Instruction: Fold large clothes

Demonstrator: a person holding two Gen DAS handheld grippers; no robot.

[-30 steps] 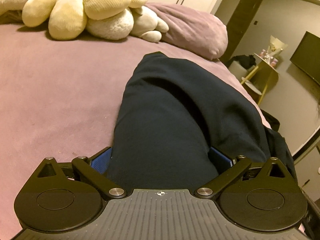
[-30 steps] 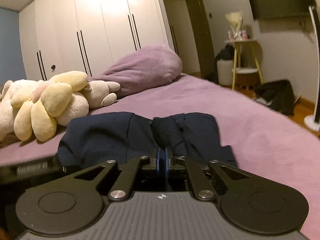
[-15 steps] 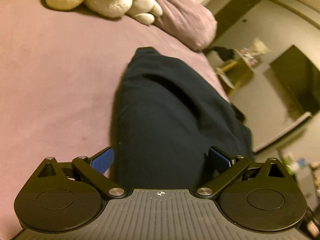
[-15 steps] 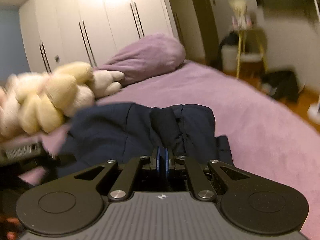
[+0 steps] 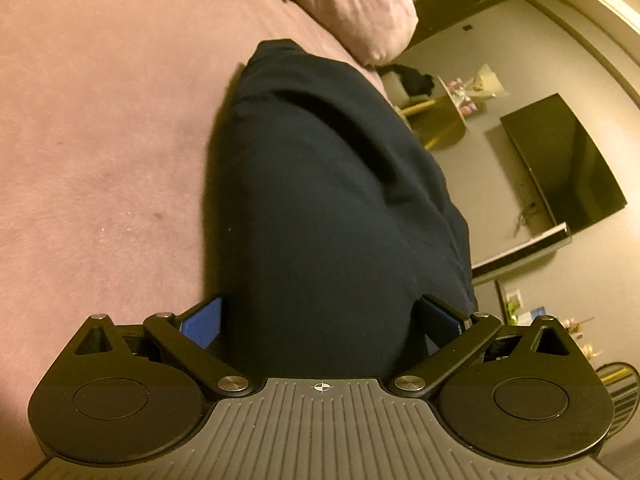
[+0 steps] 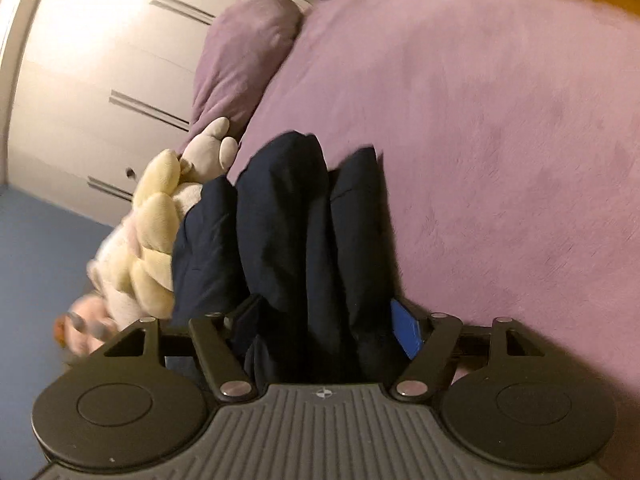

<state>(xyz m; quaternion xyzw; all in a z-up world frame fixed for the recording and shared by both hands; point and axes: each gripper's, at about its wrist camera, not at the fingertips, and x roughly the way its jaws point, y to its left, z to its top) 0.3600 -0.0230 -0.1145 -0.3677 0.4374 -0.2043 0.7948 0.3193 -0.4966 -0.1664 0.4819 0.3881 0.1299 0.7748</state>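
Observation:
A folded dark navy garment lies as a thick bundle on the purple bed. My left gripper has its jaws wide apart, with the bundle's near end filling the space between its blue pads. In the right wrist view the same garment shows as several thick folds, and my right gripper also stands wide open around its near end, one blue pad showing on the right. I cannot tell if the pads press the cloth.
A purple pillow and cream plush toys lie at the head of the bed. White wardrobe doors stand behind. A yellow side table and a dark TV are beyond the bed's far edge.
My right gripper, shut a second ago, has opened wide around the garment and rolled sharply. My left gripper stayed open around the bundle while its view tilted toward the TV wall.

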